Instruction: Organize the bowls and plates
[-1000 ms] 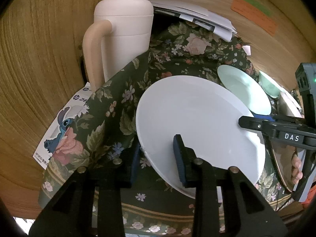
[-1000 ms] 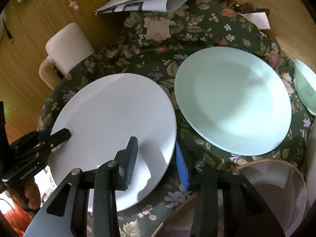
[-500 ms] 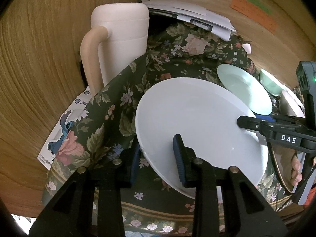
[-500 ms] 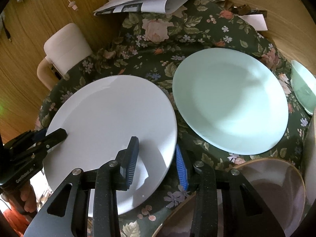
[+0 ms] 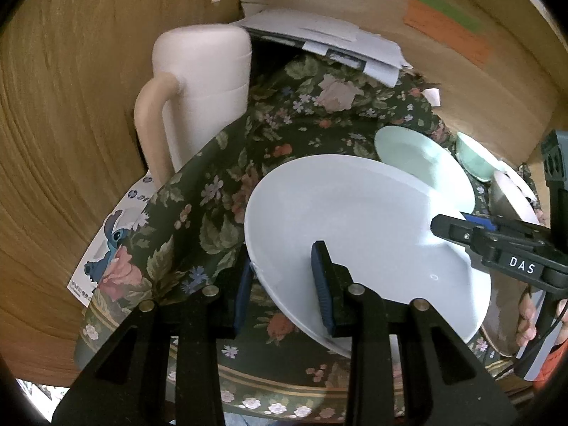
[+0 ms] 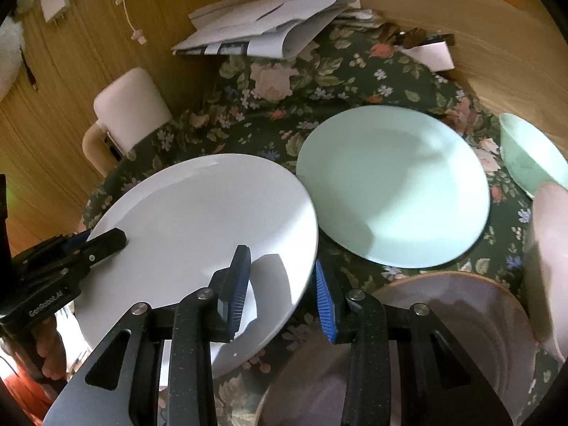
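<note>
A large white plate [image 5: 355,227] [image 6: 198,227] hangs tilted above the floral cloth, held by its rim from two sides. My left gripper [image 5: 282,284] is shut on the plate's near left rim, one pad above and one below. My right gripper [image 6: 280,291] is shut on the opposite rim; it also shows in the left wrist view as the right gripper [image 5: 458,223]. In the right wrist view the left gripper [image 6: 103,239] shows at the plate's far edge. A pale green plate [image 6: 390,184] [image 5: 422,163] lies flat just beyond the white one.
A pale green bowl [image 6: 529,156] sits at the far right, a pinkish bowl [image 6: 546,248] in front of it. A brown-rimmed plate [image 6: 461,319] lies below my right gripper. A cream jug [image 5: 202,88] stands at the left, and a stack of papers [image 6: 269,25] lies against the wooden wall.
The white plate has risen a little off the cloth in both grippers. Its rim now stands closer to the green plate. Both grips are unchanged.
</note>
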`<state>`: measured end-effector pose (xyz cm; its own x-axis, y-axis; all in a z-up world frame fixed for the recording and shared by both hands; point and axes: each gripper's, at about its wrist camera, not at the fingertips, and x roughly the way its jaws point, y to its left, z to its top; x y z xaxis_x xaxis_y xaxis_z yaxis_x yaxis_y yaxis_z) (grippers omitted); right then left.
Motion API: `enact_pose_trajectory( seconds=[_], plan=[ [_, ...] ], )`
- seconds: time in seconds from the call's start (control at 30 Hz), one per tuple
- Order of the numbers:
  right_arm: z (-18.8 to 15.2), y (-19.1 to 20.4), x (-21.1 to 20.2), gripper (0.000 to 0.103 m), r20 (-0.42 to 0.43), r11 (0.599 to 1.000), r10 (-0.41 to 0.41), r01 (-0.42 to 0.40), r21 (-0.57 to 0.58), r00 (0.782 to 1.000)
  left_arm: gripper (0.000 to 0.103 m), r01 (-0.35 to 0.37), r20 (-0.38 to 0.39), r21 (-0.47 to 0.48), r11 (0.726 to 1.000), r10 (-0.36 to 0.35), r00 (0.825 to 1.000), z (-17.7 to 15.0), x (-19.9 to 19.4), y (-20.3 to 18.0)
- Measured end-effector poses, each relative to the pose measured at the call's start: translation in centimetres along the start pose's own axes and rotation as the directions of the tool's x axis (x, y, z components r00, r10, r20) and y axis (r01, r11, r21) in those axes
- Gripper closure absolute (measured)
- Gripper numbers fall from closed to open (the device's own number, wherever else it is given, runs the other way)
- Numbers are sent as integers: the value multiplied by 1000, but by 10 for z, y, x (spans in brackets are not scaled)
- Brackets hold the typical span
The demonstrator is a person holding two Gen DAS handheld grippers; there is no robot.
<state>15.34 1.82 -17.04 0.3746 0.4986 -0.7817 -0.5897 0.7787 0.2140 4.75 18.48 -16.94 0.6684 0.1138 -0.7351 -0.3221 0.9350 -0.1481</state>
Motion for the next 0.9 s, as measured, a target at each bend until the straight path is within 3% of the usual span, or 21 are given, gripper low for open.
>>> enact_pose_trajectory(
  seconds=[0.9],
  plan=[
    [-35,-41,-87,71,131,991,-86,72,109,988,70,100,52,113,989,-106,993,3,-28,-77]
  ],
)
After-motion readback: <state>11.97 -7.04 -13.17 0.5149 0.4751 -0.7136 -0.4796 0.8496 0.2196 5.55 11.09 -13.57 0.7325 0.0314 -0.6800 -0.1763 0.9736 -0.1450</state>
